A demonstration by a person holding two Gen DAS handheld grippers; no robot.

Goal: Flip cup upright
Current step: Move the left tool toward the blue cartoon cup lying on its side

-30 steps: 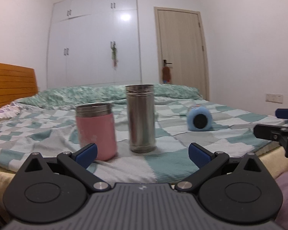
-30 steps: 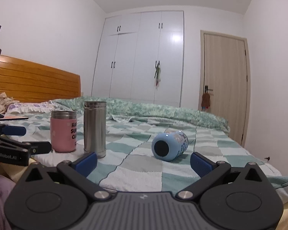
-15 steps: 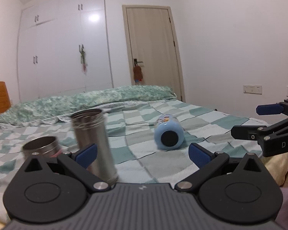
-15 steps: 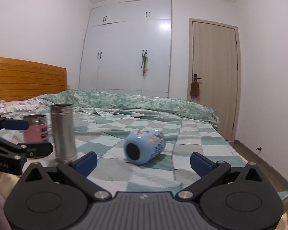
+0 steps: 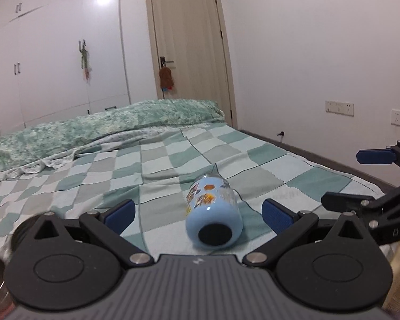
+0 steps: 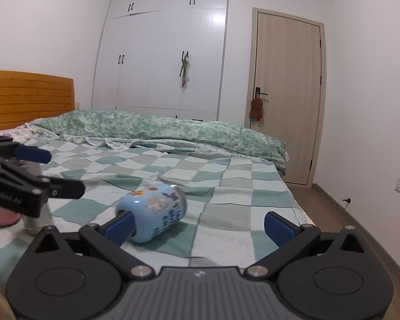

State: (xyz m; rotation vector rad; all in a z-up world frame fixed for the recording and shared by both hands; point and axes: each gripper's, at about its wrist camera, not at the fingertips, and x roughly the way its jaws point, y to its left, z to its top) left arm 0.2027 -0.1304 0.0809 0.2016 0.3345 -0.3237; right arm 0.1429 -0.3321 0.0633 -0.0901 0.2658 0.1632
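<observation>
On bed (image 5: 266, 157), one tipped cup (image 5: 213, 224)

1. The blue cup (image 5: 213, 220) lies on its side on the checked bedspread (image 5: 152, 165), dark base toward the camera, low in the frame's centre.
2. The left gripper (image 5: 198, 214) has its jaws wide apart, flanking the cup without touching.
3. The right gripper (image 5: 360, 178) enters at the right edge, also spread.

One light-blue cup (image 5: 213, 222) lies on one bed (image 5: 157, 160), alongside two metal containers at the left edge (one steel tumbler (image 6: 36, 220), one pink (image 6: 2, 217), both blurred). Two grippers: left (image 5: 197, 213), right (image 6: 198, 224). One door (image 6: 286, 93), one wardrobe (image 6: 162, 53), one headboard (image 6: 26, 98).
</observation>
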